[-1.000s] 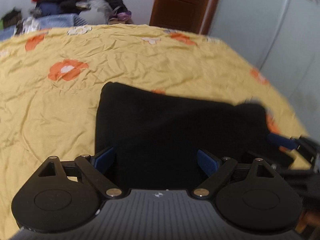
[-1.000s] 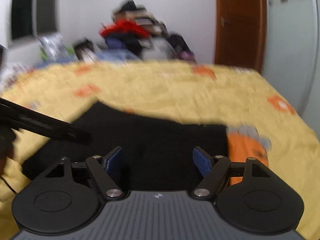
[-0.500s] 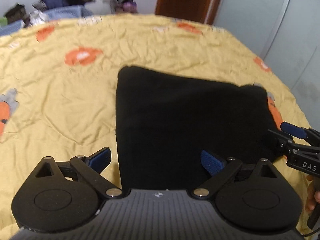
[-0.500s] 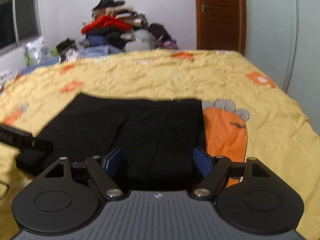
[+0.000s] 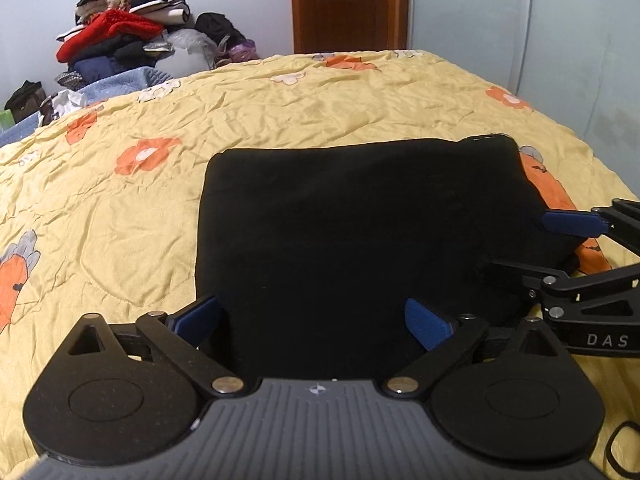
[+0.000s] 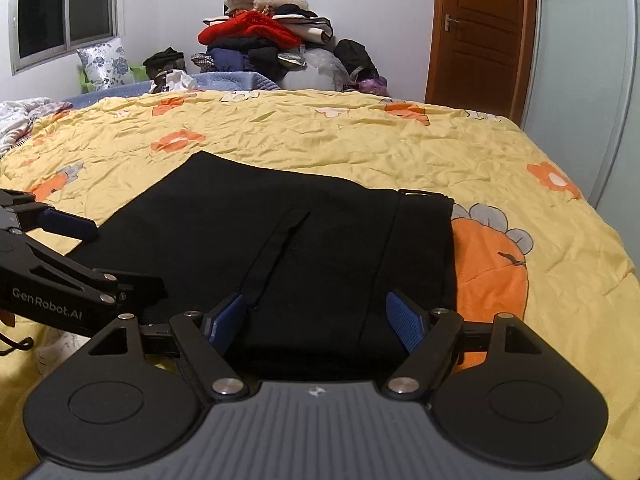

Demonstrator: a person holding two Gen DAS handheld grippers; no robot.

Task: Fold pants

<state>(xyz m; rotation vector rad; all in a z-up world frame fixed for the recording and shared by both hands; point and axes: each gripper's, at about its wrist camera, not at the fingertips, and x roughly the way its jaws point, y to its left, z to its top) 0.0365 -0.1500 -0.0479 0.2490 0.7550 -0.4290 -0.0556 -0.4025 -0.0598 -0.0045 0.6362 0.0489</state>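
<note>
The black pants [image 5: 360, 232] lie folded into a flat rectangle on the yellow flowered bedspread [image 5: 120, 208], just ahead of me. My left gripper [image 5: 312, 320] is spreading its jaws wide over the near edge of the cloth, pads not pressing on it. My right gripper [image 6: 316, 320] hangs over the near right part, jaws apart, gripping nothing. Far off, a heap of clothes [image 6: 264, 36] sits left of a brown door [image 6: 480, 28]
</note>
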